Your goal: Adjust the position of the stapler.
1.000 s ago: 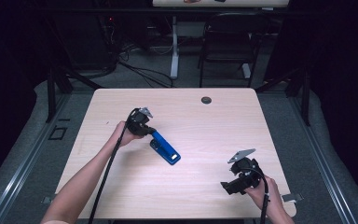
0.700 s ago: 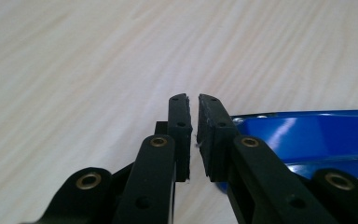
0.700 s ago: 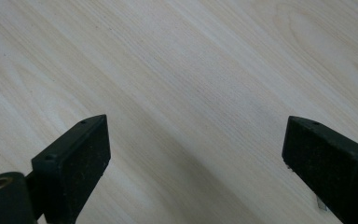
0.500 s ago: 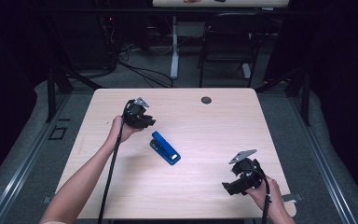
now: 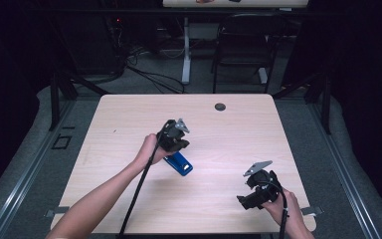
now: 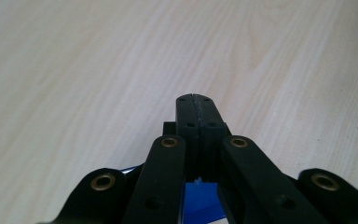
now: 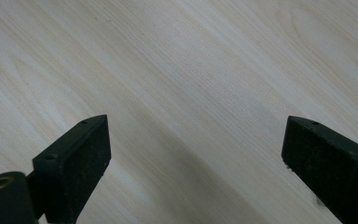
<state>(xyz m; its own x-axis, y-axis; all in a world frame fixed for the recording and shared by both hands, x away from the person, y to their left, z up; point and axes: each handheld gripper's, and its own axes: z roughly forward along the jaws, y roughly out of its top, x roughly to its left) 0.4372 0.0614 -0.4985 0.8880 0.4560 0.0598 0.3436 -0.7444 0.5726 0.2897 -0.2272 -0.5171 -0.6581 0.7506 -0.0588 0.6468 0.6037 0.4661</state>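
Blue block [image 5: 179, 164] flat on the table [image 5: 129, 124], left gripper [image 5: 177, 141] pinched shut and empty right above it, probably nudging; right gripper [image 5: 251, 196] parked wide open.

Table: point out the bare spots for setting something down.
Free: the table left of the left claw, and the stretch between the black disc and the right claw. Crowded: around the blue object.
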